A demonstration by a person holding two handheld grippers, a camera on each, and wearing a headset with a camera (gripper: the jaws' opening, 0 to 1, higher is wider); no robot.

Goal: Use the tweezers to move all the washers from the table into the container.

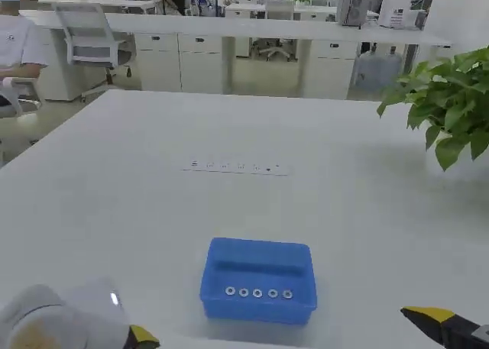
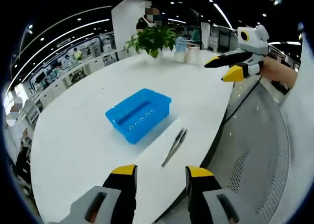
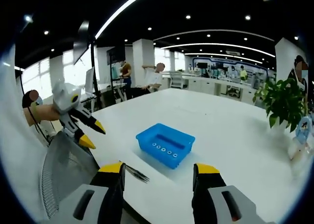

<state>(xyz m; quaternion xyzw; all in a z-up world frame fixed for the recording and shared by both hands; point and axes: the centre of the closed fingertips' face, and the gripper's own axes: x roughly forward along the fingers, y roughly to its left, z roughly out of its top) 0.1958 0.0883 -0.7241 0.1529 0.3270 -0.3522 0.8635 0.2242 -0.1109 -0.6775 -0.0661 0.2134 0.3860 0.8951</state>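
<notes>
The left tool [image 2: 162, 172] hovers off the tabletop [image 1: 153, 173] edge, jaws spread and empty. The tweezers [image 2: 174, 145] lie flat near the blue container [image 1: 258, 308], where five washers [image 1: 258, 292] sit in a row. The right tool [image 3: 159, 168] hovers likewise, spread and empty.

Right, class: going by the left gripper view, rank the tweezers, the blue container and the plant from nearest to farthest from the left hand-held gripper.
1. Tweezers: lying just ahead of the left hand-held gripper, slightly to its right.
2. Container: further ahead, a little to the left.
3. Plant: farthest back, beyond the container.
</notes>
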